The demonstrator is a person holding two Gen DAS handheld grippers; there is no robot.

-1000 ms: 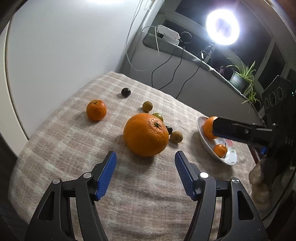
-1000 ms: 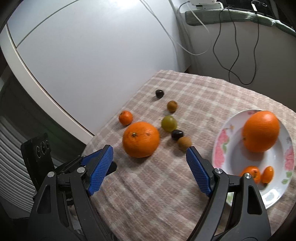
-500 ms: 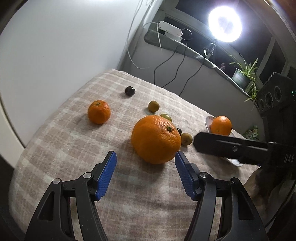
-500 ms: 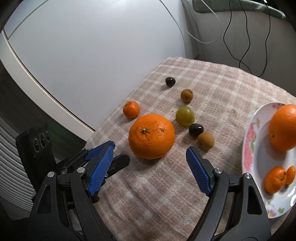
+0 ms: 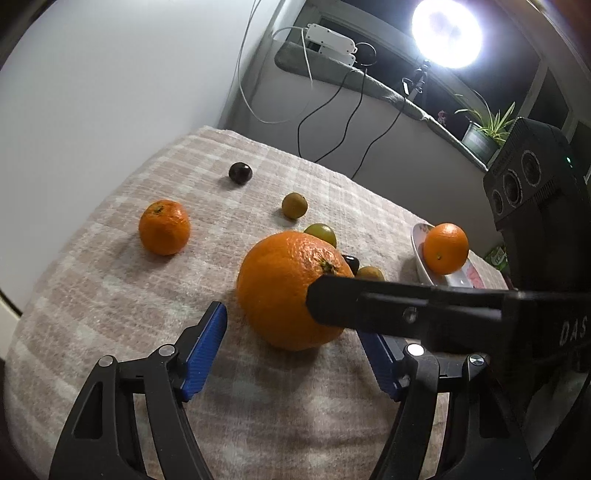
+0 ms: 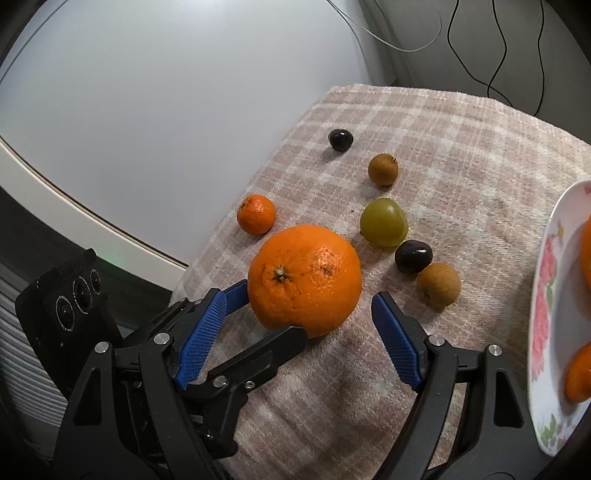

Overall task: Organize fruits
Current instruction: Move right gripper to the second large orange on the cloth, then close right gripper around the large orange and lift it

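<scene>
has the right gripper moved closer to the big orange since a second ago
Yes. The right gripper has closed in on the big orange, which now sits between its open fingers; the plate has slid to the picture's right edge.

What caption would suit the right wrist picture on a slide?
Two hand-held grippers, right gripper and left gripper, close around a large orange on a checked cloth, small fruits scattered behind.

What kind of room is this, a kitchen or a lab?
Probably a room in a home, set up for filming: a checked cloth covers the table, a potted plant stands on the window ledge, and a bright ring light shines beside it.
</scene>
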